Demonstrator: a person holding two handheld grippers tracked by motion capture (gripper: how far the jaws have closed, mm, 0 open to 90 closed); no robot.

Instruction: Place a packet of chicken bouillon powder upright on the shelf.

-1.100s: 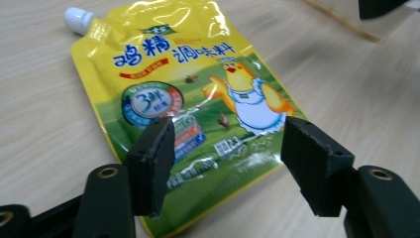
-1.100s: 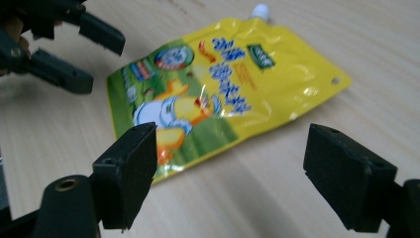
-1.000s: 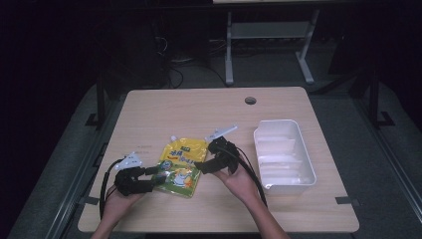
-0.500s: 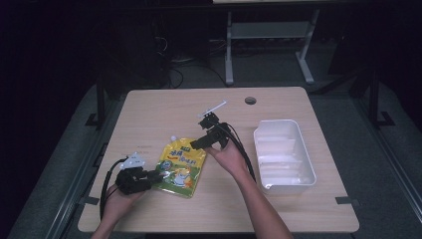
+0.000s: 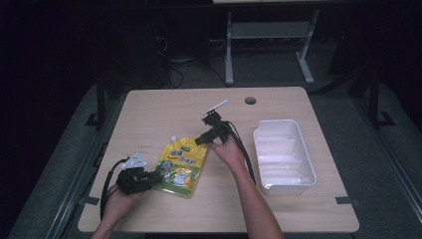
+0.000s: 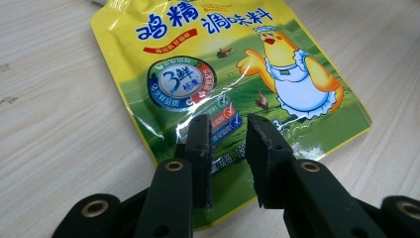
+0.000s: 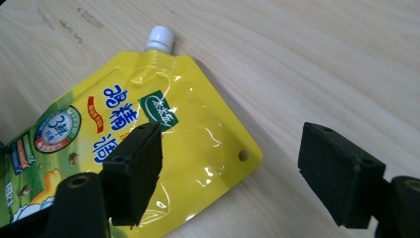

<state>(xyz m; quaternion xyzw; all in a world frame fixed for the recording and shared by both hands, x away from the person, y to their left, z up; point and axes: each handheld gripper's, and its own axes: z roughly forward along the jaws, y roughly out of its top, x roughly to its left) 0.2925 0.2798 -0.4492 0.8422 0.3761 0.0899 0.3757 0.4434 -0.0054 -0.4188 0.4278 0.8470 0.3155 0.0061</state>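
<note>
Starting at the left gripper (image 6: 228, 148), its two black jaws are seen set close together, with only a narrow gap between them. In the left gripper view the jaw tips lie over the lower edge of a yellow pouch (image 6: 233, 64); nothing is seen pinched between them, and whether they touch the film cannot be told. In the high view this gripper (image 5: 149, 178) is held at the pouch's near left corner by the left hand (image 5: 115, 201), with a black cable (image 5: 107, 181) looped beside it.

The right gripper (image 7: 230, 168) is observed with its jaws spread wide. In the right gripper view one jaw sits above the printed face of the pouch (image 7: 148, 144), and the other stands over bare wood past the pouch's corner, where a small punched hole (image 7: 243, 155) is noted. Nothing is held. In the high view the gripper (image 5: 205, 137) is placed at the pouch's upper right corner, gripped by the right hand (image 5: 226, 149).

The pouch (image 5: 181, 164) is found lying flat on the wooden table (image 5: 164, 107), between the two grippers, its white screw cap (image 7: 160, 38) at the far end. A cartoon chicken (image 6: 292, 74) is printed on it.

A white plastic tray (image 5: 283, 155) is recorded well to the right of the pouch, apart from both grippers. A round grommet (image 5: 250, 100) is set in the table's far edge.
</note>
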